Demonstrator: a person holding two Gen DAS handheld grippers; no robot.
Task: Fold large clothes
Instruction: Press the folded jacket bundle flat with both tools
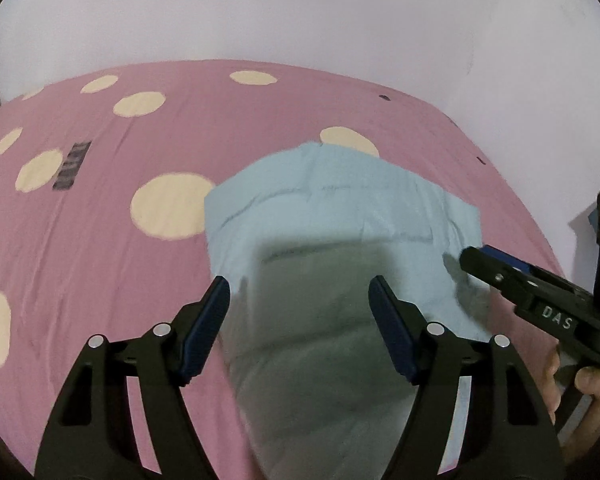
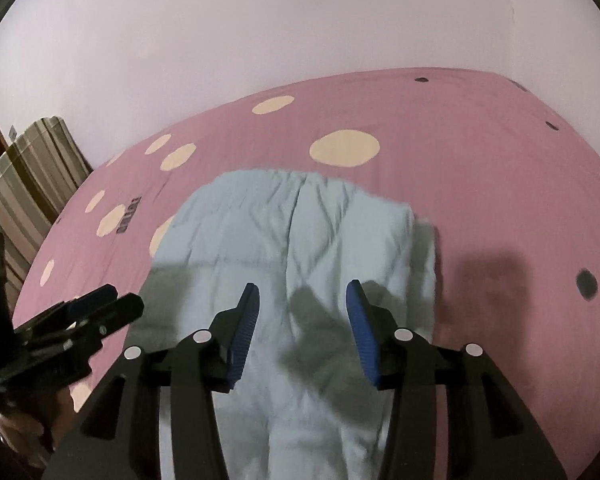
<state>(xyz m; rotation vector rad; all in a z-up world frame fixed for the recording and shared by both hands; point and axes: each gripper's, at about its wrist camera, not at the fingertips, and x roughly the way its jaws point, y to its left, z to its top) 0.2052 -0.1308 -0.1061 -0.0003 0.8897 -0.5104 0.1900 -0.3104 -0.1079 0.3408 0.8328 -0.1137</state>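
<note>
Pale blue garment (image 1: 340, 216) lies on pink spotted bed (image 1: 100, 240), narrowed to long strip, apparently part-folded. Left claw (image 1: 300, 292) and right claw (image 2: 302, 296) hover above it, both wide, holding nothing. Lengthwise folds likely remain.

Bedroom: polka-dot bedsheet (image 1: 100, 240), plain wall (image 1: 300, 12)

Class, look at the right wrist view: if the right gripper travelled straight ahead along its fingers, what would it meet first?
Most likely the light blue crumpled garment lying on the pink spotted bedsheet; the open right gripper points at it, though depth is uncertain.
</note>
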